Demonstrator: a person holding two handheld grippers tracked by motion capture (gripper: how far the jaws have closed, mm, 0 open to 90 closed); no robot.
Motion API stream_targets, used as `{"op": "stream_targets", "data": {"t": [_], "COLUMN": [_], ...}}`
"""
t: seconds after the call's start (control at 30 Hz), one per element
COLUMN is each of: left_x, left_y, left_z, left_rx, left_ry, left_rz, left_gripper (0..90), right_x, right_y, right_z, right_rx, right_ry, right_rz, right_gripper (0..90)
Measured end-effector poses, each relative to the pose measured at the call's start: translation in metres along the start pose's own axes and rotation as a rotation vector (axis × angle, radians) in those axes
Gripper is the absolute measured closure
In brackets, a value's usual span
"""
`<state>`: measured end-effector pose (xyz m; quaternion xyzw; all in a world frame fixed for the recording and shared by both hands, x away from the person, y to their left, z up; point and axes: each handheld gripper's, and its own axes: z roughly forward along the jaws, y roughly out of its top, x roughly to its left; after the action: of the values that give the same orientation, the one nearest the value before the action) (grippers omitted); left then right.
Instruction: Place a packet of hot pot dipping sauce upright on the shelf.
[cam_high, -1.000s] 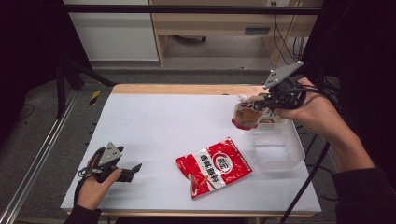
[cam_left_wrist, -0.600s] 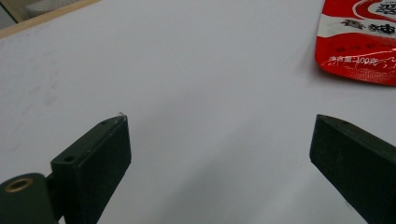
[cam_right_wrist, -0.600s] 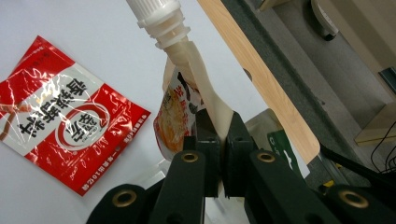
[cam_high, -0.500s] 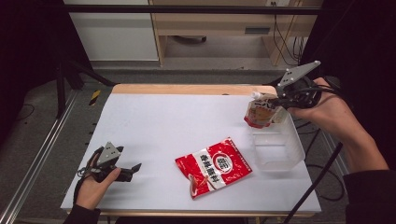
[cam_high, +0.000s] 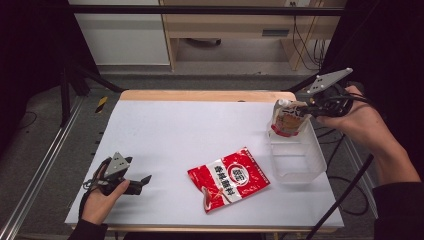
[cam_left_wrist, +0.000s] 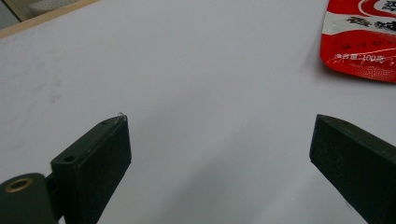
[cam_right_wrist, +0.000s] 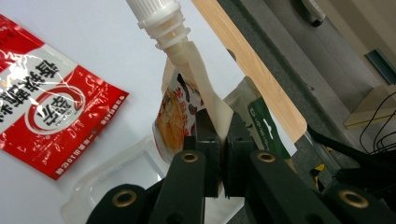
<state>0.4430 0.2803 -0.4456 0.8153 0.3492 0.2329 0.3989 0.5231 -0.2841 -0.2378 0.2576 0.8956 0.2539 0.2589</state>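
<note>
A spouted pouch (cam_high: 286, 119) with a white cap and orange print hangs upright over the far end of a clear plastic container (cam_high: 300, 167) at the table's right side. My right gripper (cam_high: 306, 108) is shut on the pouch's upper edge; in the right gripper view the jaws (cam_right_wrist: 219, 135) pinch the pouch (cam_right_wrist: 180, 109) just under its spout. A red and white packet (cam_high: 229, 177) lies flat near the table's front middle. My left gripper (cam_high: 141, 182) rests on the table at the front left, its jaws (cam_left_wrist: 219, 140) wide apart with nothing between them.
The white table top (cam_high: 190, 130) has a wooden strip (cam_high: 200, 95) along its far edge. A green and white flap (cam_right_wrist: 261, 123) shows behind the pouch; I cannot tell whether it is a separate packet. Cables hang off the table's right side.
My right gripper has carried the pouch to the right, from left of the container to above its far end. The left gripper and red packet have not moved.
</note>
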Motion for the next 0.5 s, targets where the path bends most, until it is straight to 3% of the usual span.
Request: {"op": "stream_targets", "data": {"t": [0.3, 0.5], "left_x": [0.0, -0.001], "left_y": [-0.001, -0.001], "left_z": [0.001, 0.002], "left_rx": [0.006, 0.011], "left_ry": [0.0, -0.008], "left_rz": [-0.003, 0.0], "left_gripper": [5.3, 5.3], "right_x": [-0.011, -0.018], "right_y": [-0.028, -0.036], "right_z": [0.026, 0.041], "right_rx": [0.014, 0.032], "right_ry": [0.01, 0.023], "right_rz": [0.028, 0.023], "right_gripper": [87.6, 87.6]}}
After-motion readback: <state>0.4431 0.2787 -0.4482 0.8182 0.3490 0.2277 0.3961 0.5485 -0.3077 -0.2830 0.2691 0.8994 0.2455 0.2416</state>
